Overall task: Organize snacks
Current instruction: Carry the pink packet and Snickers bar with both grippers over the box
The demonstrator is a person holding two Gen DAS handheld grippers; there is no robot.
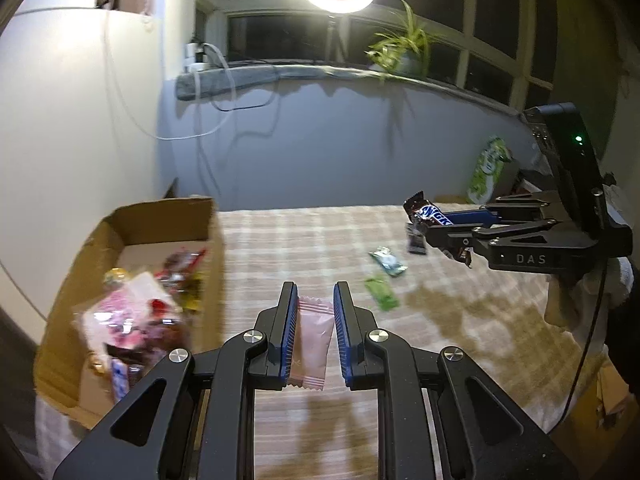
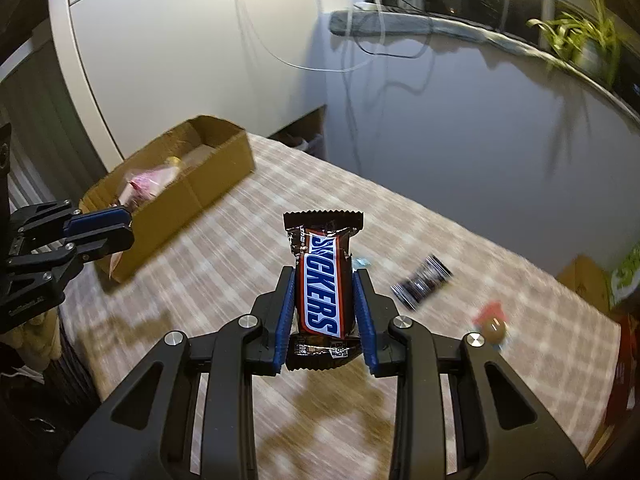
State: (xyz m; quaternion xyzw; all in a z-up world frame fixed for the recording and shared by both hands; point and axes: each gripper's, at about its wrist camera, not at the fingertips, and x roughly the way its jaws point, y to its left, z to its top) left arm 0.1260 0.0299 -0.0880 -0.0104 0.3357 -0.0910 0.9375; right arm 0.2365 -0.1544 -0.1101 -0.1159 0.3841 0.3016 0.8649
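My left gripper is shut on a small pink candy packet, held above the checked tablecloth. Left of it stands an open cardboard box holding several wrapped snacks. My right gripper is shut on a Snickers bar that sticks up between the blue pads. In the left wrist view that right gripper hangs at the right with the bar. The right wrist view has the left gripper at the left edge, near the box.
Two green packets and a dark packet lie on the cloth. A dark striped packet and a red and brown sweet lie to the right. A green bag leans on the wall.
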